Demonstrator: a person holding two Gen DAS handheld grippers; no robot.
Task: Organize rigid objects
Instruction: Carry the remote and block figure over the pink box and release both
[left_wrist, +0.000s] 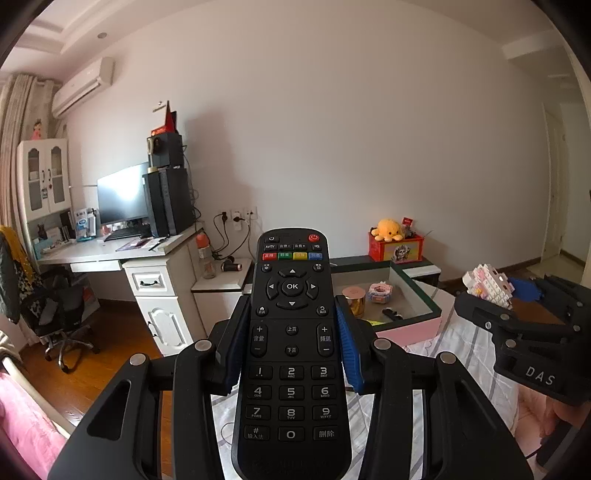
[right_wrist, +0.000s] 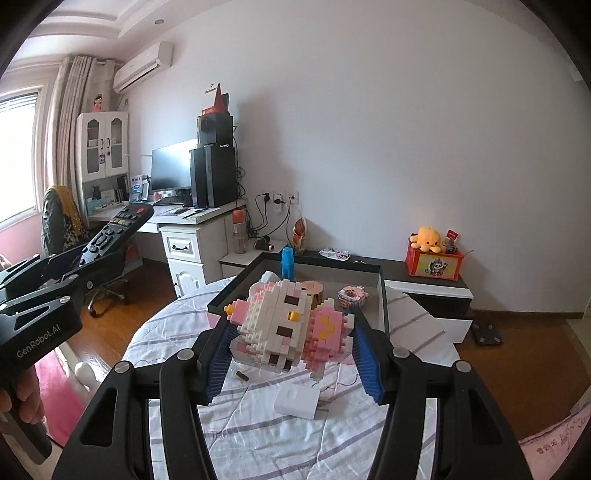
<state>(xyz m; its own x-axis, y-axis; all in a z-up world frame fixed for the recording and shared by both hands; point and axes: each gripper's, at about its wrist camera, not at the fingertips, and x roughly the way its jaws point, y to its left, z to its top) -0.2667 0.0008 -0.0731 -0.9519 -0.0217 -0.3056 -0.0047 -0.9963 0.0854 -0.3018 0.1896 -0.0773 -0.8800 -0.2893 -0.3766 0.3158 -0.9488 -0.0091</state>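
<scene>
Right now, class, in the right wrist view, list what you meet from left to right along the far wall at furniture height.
White cabinet → monitor → black computer tower → wall sockets → yellow plush toy on the red box.

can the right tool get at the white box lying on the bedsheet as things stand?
Probably not yet. The right tool is shut on the block figure, so nothing else fits between its pads. The white box lies uncovered on the bedsheet just below; the path looks free once the figure is set down.
</scene>
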